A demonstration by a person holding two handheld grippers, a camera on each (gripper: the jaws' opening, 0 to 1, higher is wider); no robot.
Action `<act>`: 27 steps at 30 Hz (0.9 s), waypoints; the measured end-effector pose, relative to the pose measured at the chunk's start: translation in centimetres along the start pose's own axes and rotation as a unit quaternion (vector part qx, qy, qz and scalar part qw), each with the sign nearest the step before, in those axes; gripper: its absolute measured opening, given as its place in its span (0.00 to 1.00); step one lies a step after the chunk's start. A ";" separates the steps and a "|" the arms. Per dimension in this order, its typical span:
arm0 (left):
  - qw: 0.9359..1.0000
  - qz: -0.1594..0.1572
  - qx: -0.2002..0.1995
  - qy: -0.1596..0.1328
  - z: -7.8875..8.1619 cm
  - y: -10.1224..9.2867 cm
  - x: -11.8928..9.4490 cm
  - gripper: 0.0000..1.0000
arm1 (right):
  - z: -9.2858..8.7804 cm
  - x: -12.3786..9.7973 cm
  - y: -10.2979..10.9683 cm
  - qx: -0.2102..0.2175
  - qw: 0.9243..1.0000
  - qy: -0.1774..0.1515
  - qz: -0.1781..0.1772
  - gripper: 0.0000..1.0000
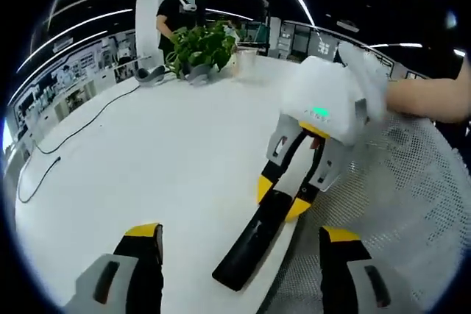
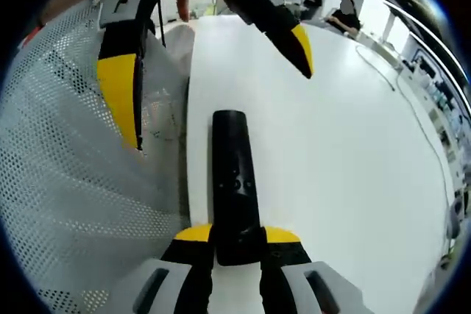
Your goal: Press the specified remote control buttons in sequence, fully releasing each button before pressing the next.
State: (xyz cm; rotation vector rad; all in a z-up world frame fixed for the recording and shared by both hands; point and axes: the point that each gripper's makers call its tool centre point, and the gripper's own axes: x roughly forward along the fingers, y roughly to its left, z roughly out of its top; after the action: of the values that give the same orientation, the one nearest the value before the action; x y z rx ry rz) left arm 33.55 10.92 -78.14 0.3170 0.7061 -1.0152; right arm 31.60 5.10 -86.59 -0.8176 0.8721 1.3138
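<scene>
Black remote control (image 2: pixel 234 182), long and slim, lying flat at the edge of the white table (image 2: pixel 331 145), small buttons showing near its middle. Clamped at its near end by the right gripper (image 2: pixel 235 244), yellow-tipped jaws closed on both sides of the body — probably to pin it steady so that a press from above does not slide it. Same hold seen from across in the left gripper view: right gripper (image 1: pixel 283 196) reaching down to the remote control (image 1: pixel 254 244), a person's hand (image 1: pixel 423 97) behind it.

Left gripper (image 1: pixel 239 244) hanging above, jaws spread wide with nothing between them, one yellow tip reaching over the far end of the remote in the right gripper view (image 2: pixel 213 64). Likely poised to bring a tip down on a button; no contact yet.

White mesh (image 2: pixel 81 182) just beside the table edge. Farther out, a potted plant (image 1: pixel 200 48), a dark cable (image 1: pixel 73 134) trailing over the table, a person (image 1: pixel 176 12) standing behind.
</scene>
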 end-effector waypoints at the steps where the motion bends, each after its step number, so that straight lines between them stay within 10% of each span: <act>1: 1.000 0.011 -0.003 -0.016 0.5 0.1 -0.5 0.95 | 0.0 0.0 0.0 0.000 1.000 0.001 0.000 0.21; 9: 0.995 0.068 -0.010 -0.078 2.8 0.4 -4.1 0.99 | 0.0 0.0 0.0 0.000 1.000 0.002 0.000 0.21; 14: 0.982 0.146 -0.002 -0.123 3.6 1.8 -6.8 1.00 | 0.0 0.0 0.0 -0.002 1.000 0.004 0.000 0.21; 27: 0.949 0.223 -0.089 -0.203 2.7 4.0 -10.6 1.00 | 0.0 0.0 -0.1 0.005 1.000 0.001 0.001 0.21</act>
State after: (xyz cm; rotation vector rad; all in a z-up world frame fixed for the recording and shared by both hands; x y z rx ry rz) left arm 34.55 18.46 -69.35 0.0948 0.3244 -0.5534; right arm 31.70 5.07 -86.56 -0.8115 0.8810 1.3093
